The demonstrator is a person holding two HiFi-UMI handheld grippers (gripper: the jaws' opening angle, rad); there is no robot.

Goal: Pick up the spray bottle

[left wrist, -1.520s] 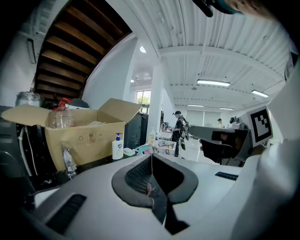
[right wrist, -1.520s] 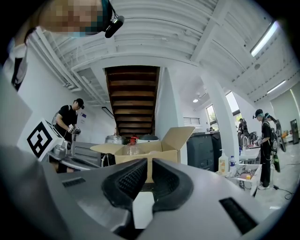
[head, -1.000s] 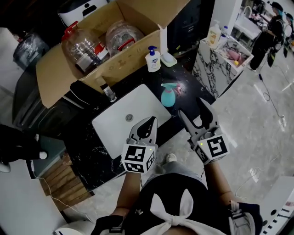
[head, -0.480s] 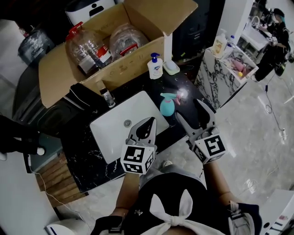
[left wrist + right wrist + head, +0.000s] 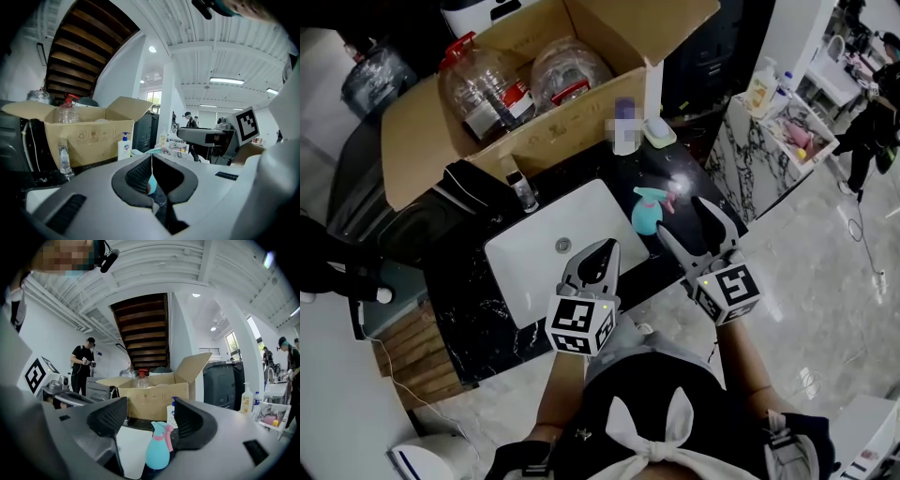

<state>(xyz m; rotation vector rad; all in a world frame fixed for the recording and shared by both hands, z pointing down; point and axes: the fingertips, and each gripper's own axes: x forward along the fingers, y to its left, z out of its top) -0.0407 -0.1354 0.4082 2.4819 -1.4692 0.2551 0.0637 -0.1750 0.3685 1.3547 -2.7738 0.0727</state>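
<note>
The teal spray bottle with a pink trigger stands upright on the black counter, right of the white sink. My right gripper is held level just in front of it. Its jaws are opening, and the pads touch nothing. In the right gripper view the spray bottle shows low in the gap of the right gripper, a little beyond the fingertips. My left gripper hovers over the sink's front edge with its jaws shut and empty. Past the shut left gripper only a sliver of teal shows.
The white sink basin is set in a black marble counter. Behind it are a faucet, a pump soap bottle, a soap dish and an open cardboard box holding plastic jugs. A marble table stands at right.
My right gripper has moved forward to the spray bottle and its jaws stand a little wider. The left gripper has hardly shifted.
</note>
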